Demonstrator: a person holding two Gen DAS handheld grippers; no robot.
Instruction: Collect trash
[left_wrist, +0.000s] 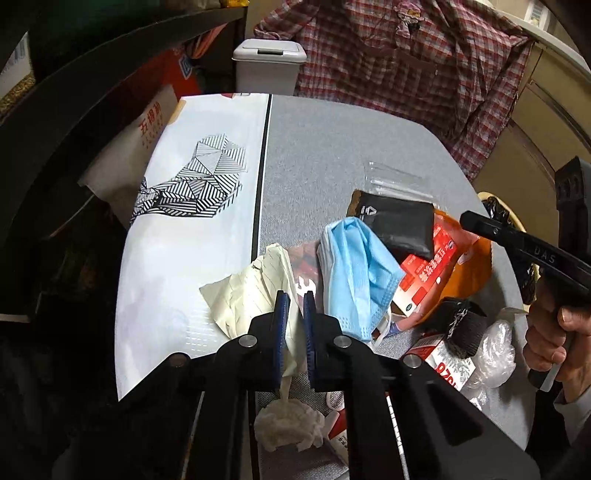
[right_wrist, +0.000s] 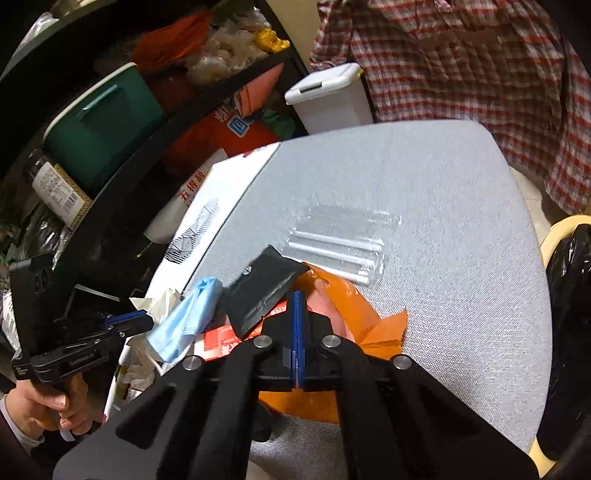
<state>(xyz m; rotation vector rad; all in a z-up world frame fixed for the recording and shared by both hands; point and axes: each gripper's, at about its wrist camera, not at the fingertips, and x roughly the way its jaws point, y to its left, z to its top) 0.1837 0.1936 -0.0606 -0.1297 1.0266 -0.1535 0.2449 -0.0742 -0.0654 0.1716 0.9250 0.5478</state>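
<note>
Left wrist view: the left gripper (left_wrist: 296, 301) is pinched nearly closed on a flap of the crumpled lined paper (left_wrist: 245, 295), which spreads toward its 10 o'clock. The blue face mask (left_wrist: 354, 273) lies just beside, at 2 o'clock; the white lidded bin (left_wrist: 269, 65) stands well beyond the table at 12.

Right wrist view: the right gripper (right_wrist: 298, 306) is fully closed, its tips over the orange plastic bag (right_wrist: 354, 302); whether film is caught I cannot tell. The clear plastic tray (right_wrist: 343, 236) lies at 1 o'clock, untouched.
</note>
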